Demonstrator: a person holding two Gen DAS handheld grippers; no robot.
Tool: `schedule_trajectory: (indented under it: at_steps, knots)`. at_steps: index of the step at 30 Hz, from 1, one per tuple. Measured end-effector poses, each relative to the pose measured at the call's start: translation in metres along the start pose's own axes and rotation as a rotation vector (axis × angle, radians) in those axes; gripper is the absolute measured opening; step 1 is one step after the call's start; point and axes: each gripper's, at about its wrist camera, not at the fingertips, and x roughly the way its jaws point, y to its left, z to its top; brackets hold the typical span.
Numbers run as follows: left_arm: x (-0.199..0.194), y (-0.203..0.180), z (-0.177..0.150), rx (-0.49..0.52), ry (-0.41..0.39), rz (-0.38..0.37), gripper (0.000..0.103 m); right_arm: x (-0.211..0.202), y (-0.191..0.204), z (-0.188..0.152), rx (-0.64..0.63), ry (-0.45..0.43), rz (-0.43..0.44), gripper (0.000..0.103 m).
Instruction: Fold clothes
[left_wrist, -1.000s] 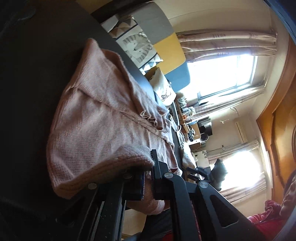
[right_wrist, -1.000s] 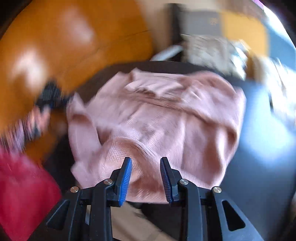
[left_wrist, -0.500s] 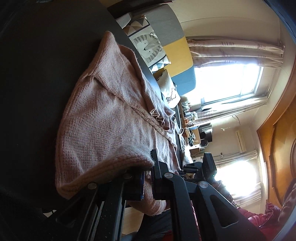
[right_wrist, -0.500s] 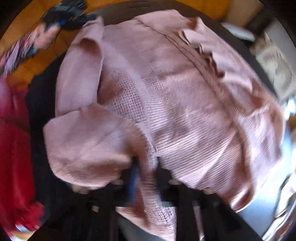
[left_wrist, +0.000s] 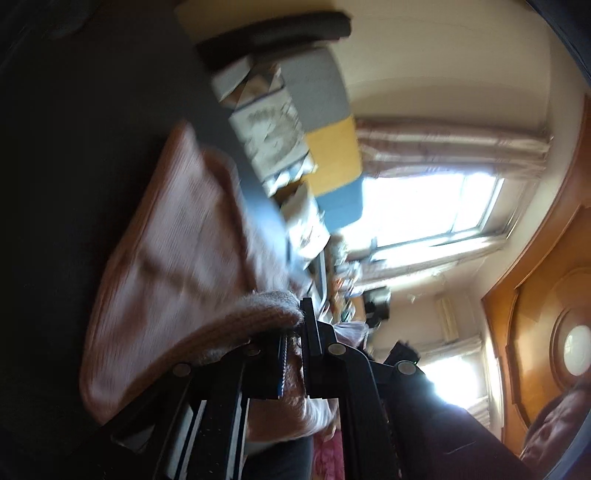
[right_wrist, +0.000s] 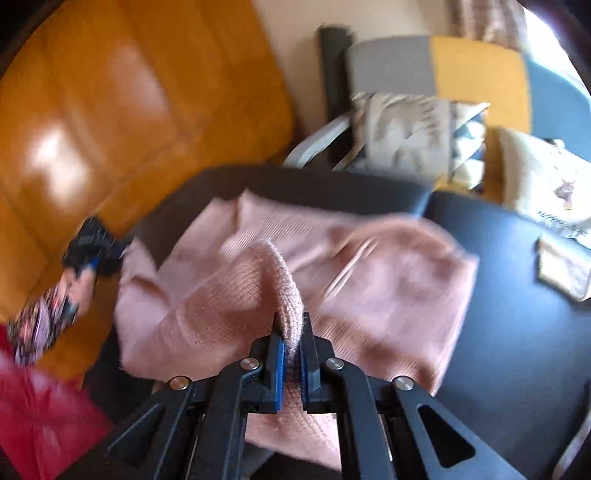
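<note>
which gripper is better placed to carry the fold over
Right, probably. The right gripper pinches a raised ridge of the sweater, with the rest spread ahead. The left gripper also grips it, but at a side edge.

A sunlit living room with warm wood and a patchwork sofa

A dark table (right_wrist: 517, 295) fills the foreground, and behind it sits a sofa (right_wrist: 476, 70) in grey, yellow and blue panels with patterned cushions (right_wrist: 402, 129) leaning on it. Bright daylight pours through a window (left_wrist: 424, 206) hung with pinkish curtains (left_wrist: 450, 144) against cream walls (left_wrist: 424, 66). Glossy orange-brown wood panelling (left_wrist: 535, 295) rises on one side, and an orange wooden floor (right_wrist: 110, 92) catches the glare.
</note>
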Motion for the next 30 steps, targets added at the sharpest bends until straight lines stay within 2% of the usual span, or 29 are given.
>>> schedule_trajectory:
  at_steps: [3, 6, 12, 16, 19, 22, 24, 25, 29, 30]
  knots:
    - [0.004, -0.006, 0.03, -0.003, -0.073, -0.037, 0.005, -0.003, -0.03, 0.028, 0.078, -0.114, -0.042, 0.005]
    - [0.022, 0.0, 0.053, -0.016, -0.095, -0.009, 0.005, 0.001, -0.052, 0.05, 0.131, -0.156, -0.087, 0.005]
    - [0.06, 0.046, 0.07, -0.139, -0.102, 0.084, 0.005, 0.043, -0.093, 0.04, 0.253, -0.105, -0.103, 0.005]
    - [0.064, 0.075, 0.073, -0.222, -0.128, 0.075, 0.005, 0.07, -0.118, 0.028, 0.332, -0.064, -0.103, 0.005]
    - [0.065, 0.079, 0.069, -0.212, -0.105, 0.088, 0.005, 0.089, -0.137, 0.018, 0.392, -0.033, -0.102, 0.005]
    - [0.064, 0.073, 0.058, -0.158, -0.051, 0.1, 0.008, 0.091, -0.141, 0.01, 0.42, -0.039, -0.086, 0.007]
    - [0.06, 0.065, 0.049, -0.103, -0.014, 0.115, 0.02, 0.089, -0.142, 0.006, 0.435, -0.044, -0.068, 0.013]
    - [0.058, 0.061, 0.045, -0.076, 0.001, 0.129, 0.03, 0.088, -0.141, 0.002, 0.442, -0.042, -0.06, 0.024]
    - [0.048, 0.045, 0.023, 0.051, 0.083, 0.26, 0.053, 0.081, -0.135, -0.023, 0.462, -0.006, -0.032, 0.024]
    - [0.045, 0.043, 0.017, 0.08, 0.089, 0.285, 0.053, 0.078, -0.133, -0.03, 0.462, -0.002, -0.022, 0.024]
